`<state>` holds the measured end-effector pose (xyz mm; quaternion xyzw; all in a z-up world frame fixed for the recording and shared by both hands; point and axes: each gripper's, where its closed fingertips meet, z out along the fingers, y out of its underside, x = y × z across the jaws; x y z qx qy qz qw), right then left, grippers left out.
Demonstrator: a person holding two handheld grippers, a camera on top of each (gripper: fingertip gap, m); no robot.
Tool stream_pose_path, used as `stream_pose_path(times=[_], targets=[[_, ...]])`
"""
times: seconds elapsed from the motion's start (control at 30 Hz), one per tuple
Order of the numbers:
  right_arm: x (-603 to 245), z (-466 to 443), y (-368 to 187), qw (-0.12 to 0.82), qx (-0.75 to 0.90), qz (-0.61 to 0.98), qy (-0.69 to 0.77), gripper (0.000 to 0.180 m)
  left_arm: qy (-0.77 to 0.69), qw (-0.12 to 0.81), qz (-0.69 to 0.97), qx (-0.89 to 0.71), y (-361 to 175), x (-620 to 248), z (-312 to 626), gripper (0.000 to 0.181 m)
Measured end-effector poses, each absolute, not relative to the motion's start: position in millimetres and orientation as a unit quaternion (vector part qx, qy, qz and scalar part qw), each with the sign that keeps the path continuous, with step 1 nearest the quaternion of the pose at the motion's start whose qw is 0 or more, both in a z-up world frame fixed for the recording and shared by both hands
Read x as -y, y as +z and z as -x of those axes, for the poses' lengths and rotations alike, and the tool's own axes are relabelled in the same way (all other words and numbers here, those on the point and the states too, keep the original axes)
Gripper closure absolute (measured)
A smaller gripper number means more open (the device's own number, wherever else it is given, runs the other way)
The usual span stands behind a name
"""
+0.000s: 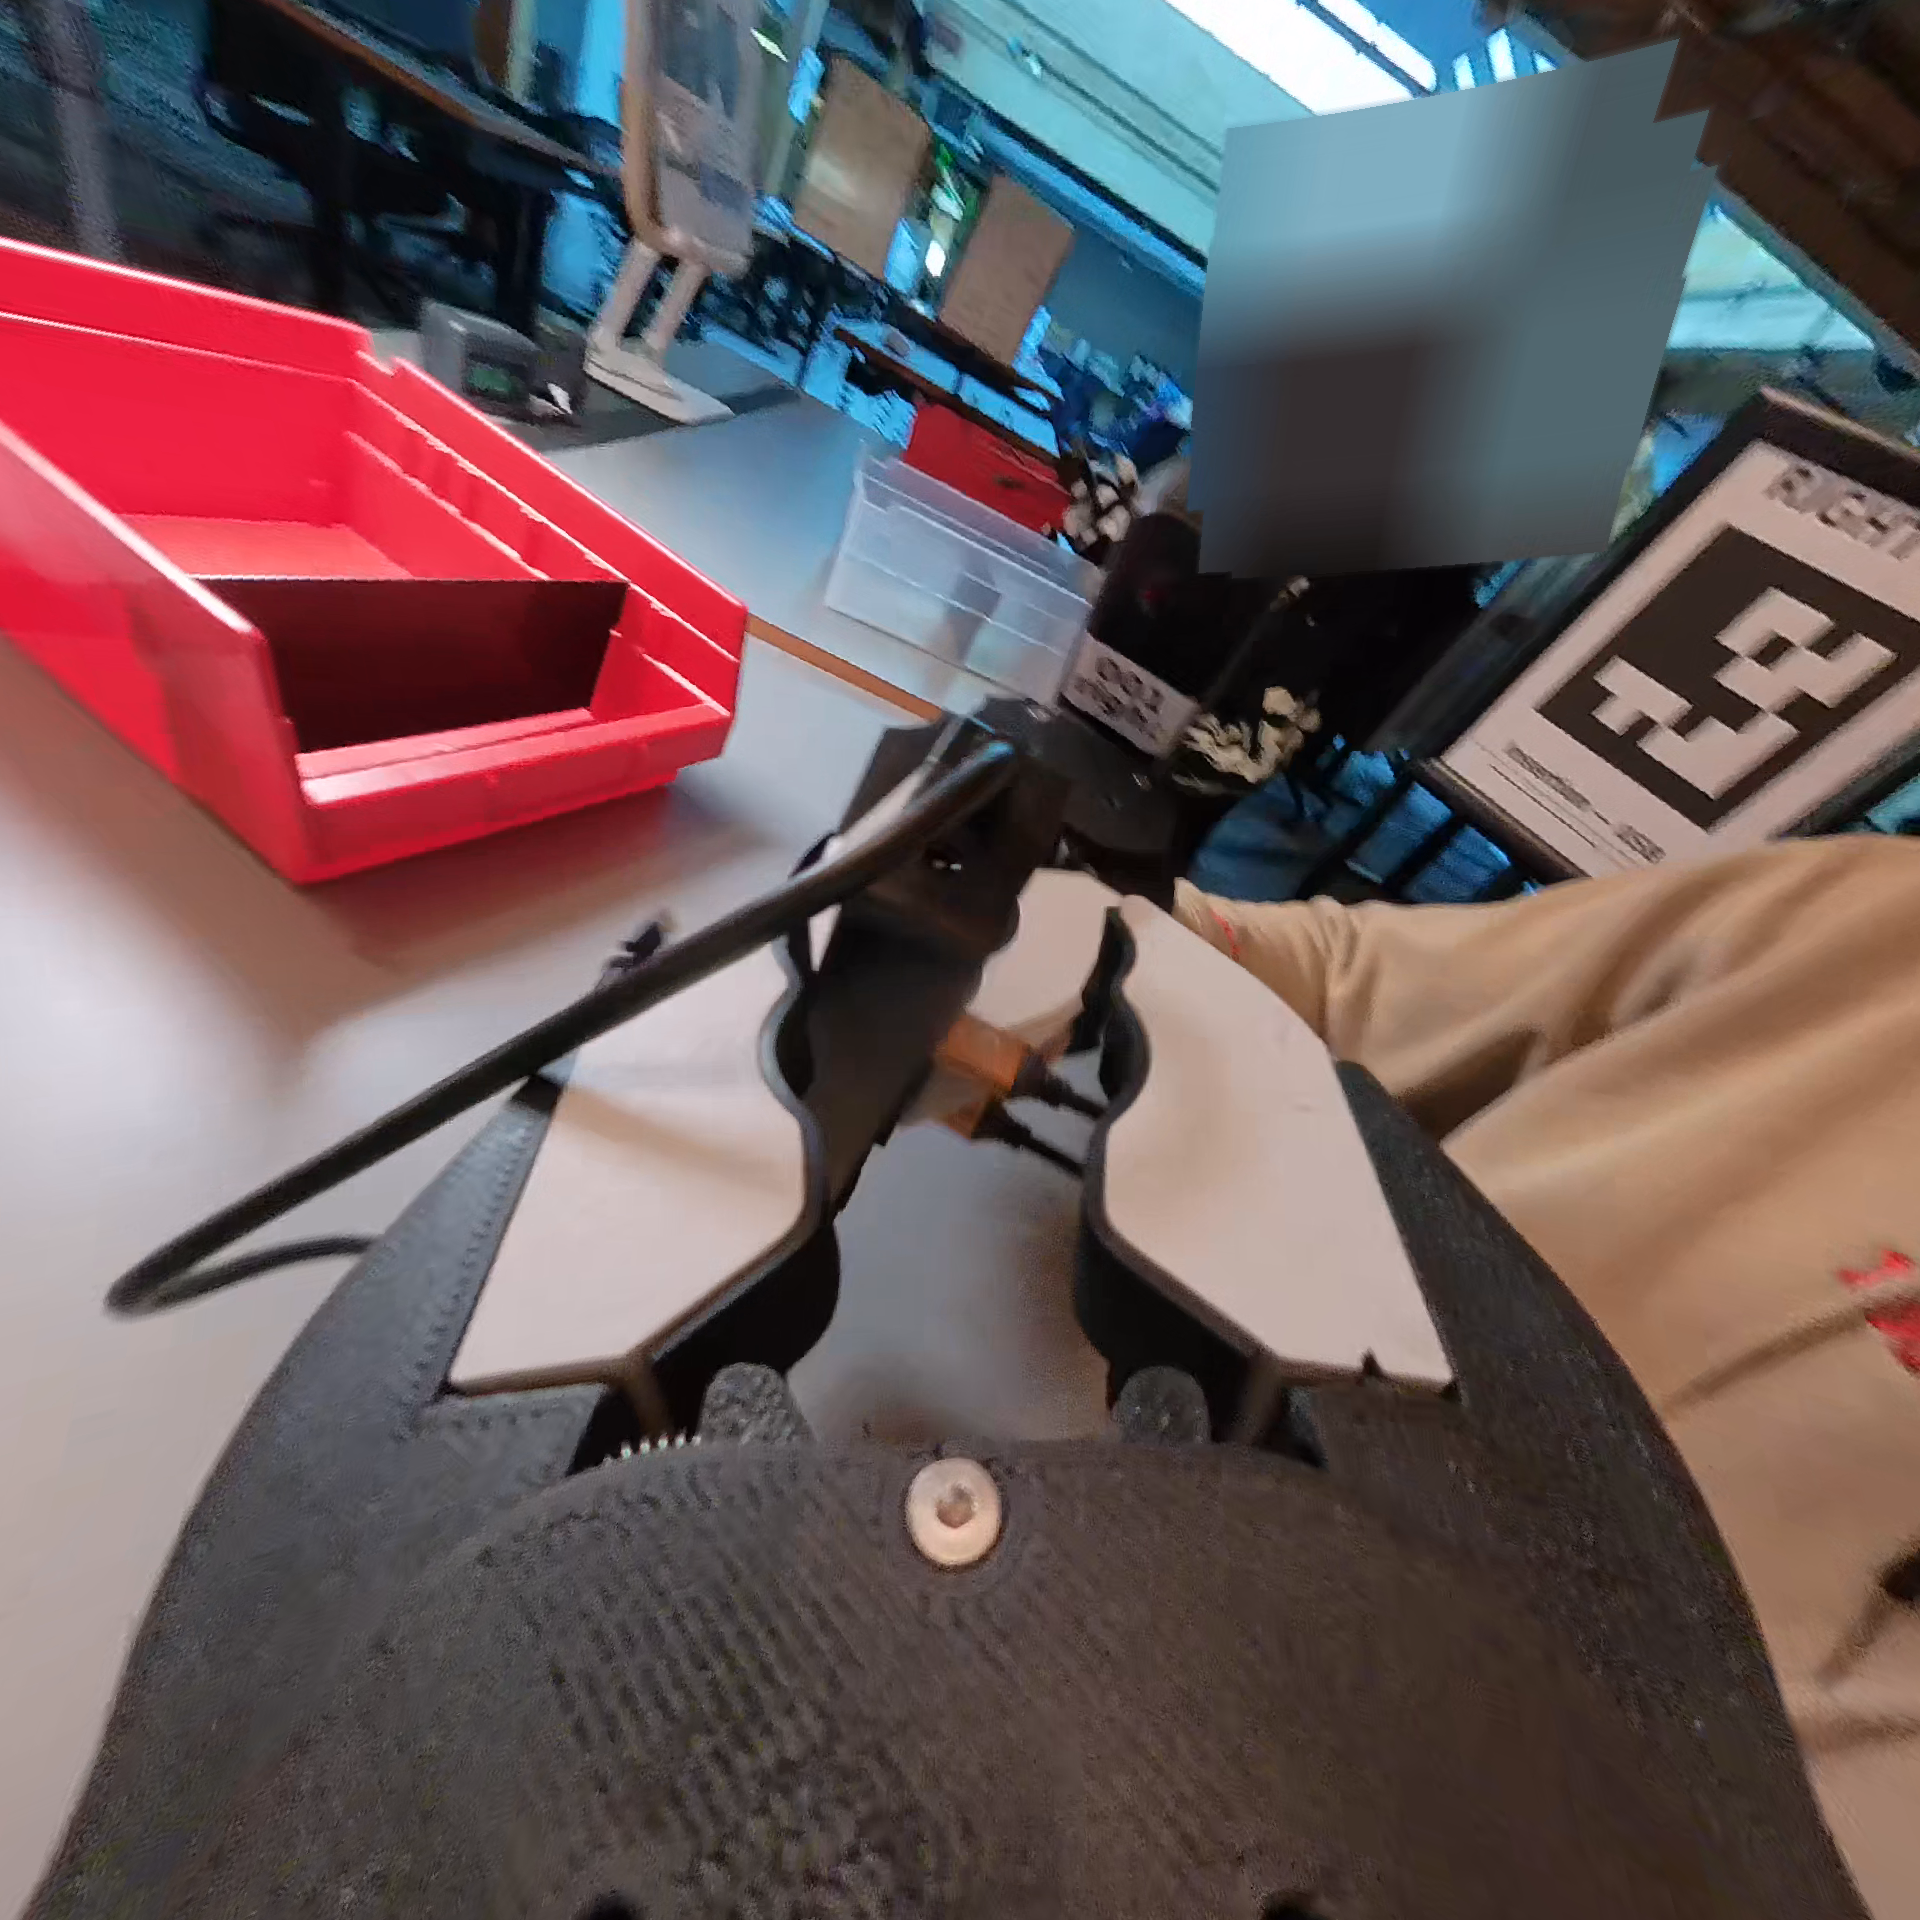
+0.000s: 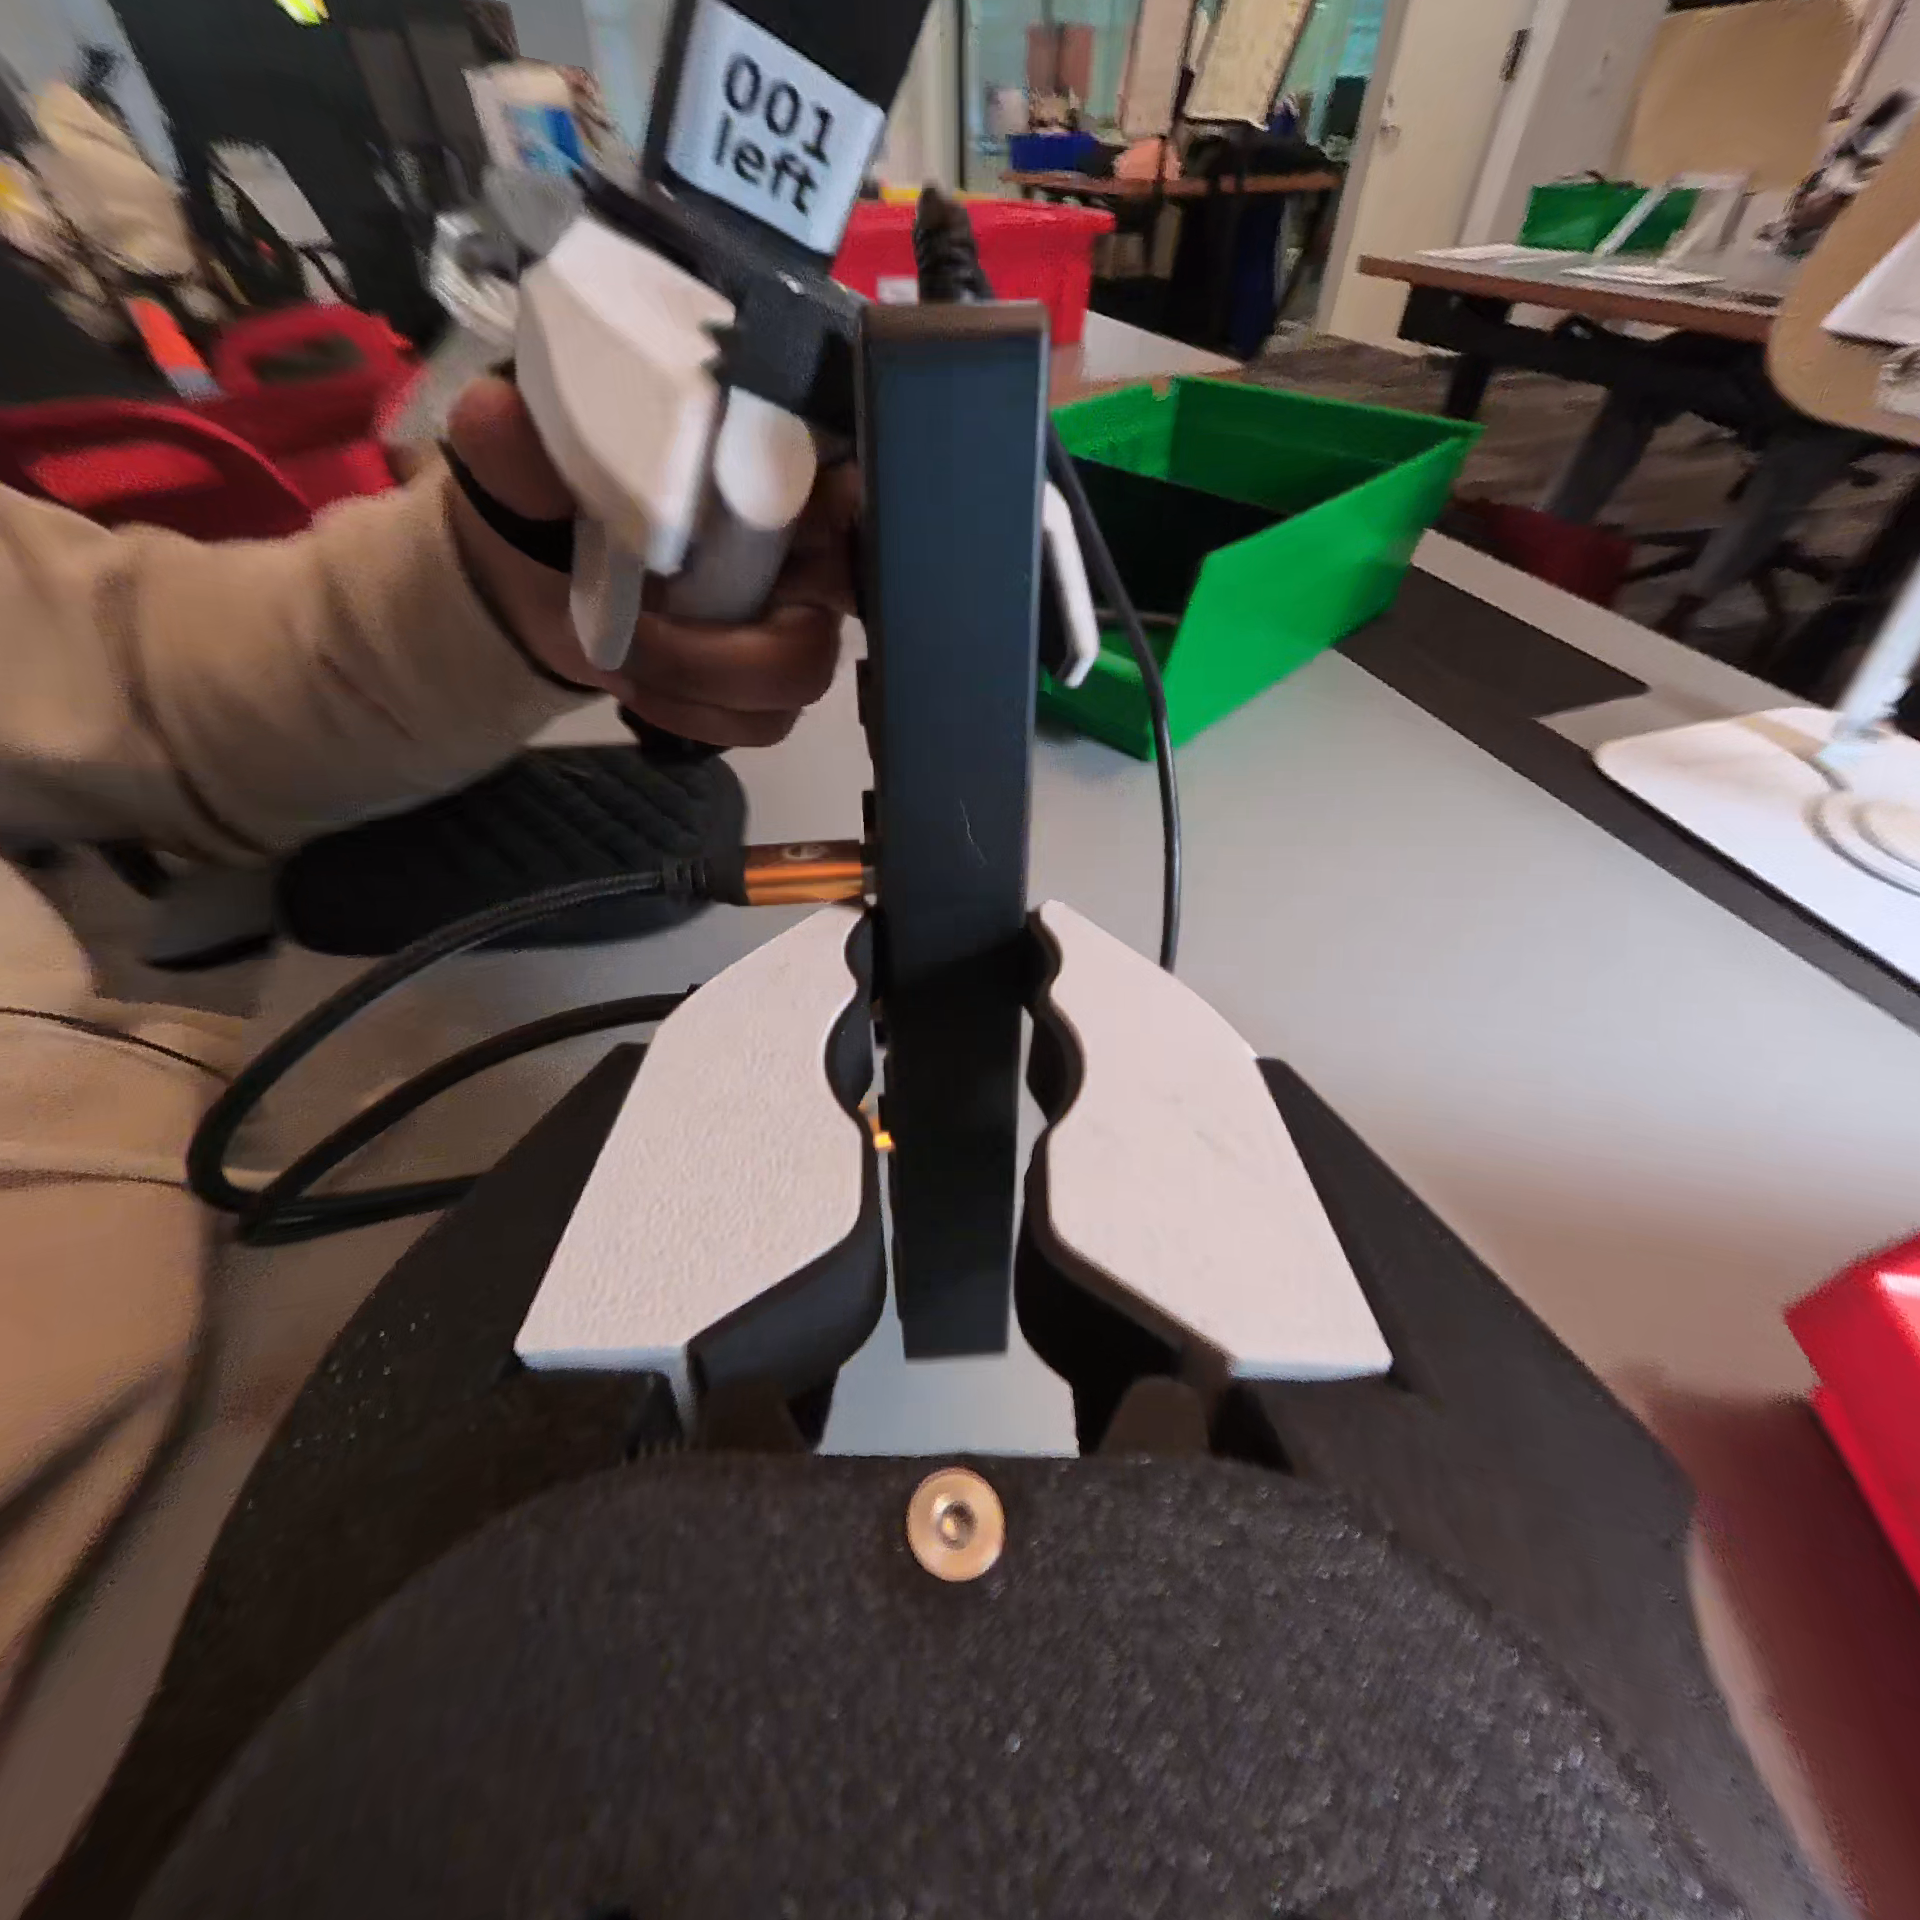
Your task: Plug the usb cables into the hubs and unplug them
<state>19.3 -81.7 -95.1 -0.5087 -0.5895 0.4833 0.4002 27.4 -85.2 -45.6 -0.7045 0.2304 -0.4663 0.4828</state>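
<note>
My right tongs (image 2: 951,1132) are clamped on the dark, slab-like hub (image 2: 951,644), holding it upright on edge above the table (image 2: 1455,935), with the fingers gripping its lower end. My left tongs (image 1: 961,1081) are apart: the hub's dark body lies against one finger, a gap remains on the other side, and nothing is pinched. Between those fingers I can see the orange-collared usb plug (image 2: 805,871) seated in a port on the hub's side, its braided cable (image 2: 416,997) looping down onto the table. A thinner black lead (image 2: 1164,727) runs off the hub's far edge, where a white plug (image 2: 1070,582) also sits. Further out lie a red bin (image 1: 343,582), a green bin (image 2: 1278,540) and a clear tray (image 1: 956,582). I judge the orange plug is in, so the unplug step is at hand. The next move calls for closing the left tongs squarely on the orange collar, then pulling straight out along the port's axis while the right tongs brace the hub; any sideways pull would strain the socket.
</note>
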Motion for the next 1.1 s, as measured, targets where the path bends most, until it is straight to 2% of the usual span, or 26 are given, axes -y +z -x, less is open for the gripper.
stream_pose_path(times=[0.1, 0.27, 0.43, 0.63, 0.77, 0.93, 1.1], targets=[[88.8, -24.4, -68.0, 0.371, 0.585, 0.491, 0.529, 0.155, -0.469, 0.462, 0.7, -0.276, -39.8, 104.8, -19.6, 0.117], [63.8, -42.5, -18.5, 0.389, 0.57, 0.498, 0.525, 0.155, -0.479, 0.459, 0.688, -0.293, -50.0, 129.1, 4.9, 0.13], [20.9, -65.0, 35.7, 0.45, 0.553, 0.508, 0.484, 0.155, -0.401, 0.492, 0.709, -0.307, -78.4, 134.8, 30.6, 0.136], [-42.8, -90.9, 106.0, 0.527, 0.495, 0.535, 0.437, 0.155, -0.428, 0.468, 0.735, -0.241, -121.0, 133.8, 54.9, 0.14], [-100.2, -108.1, 139.6, 0.581, 0.432, 0.563, 0.398, 0.155, -0.436, 0.458, 0.738, -0.237, -129.4, 133.1, 53.1, 0.139], [-172.0, -135.2, 148.2, 0.631, 0.354, 0.601, 0.341, 0.155, -0.422, 0.455, 0.743, -0.253, -136.6, 133.9, 47.9, 0.139], [-233.6, -145.8, 99.9, 0.633, 0.341, 0.652, 0.241, 0.155, -0.436, 0.449, 0.741, -0.243, -137.8, 132.1, 48.8, 0.14]])
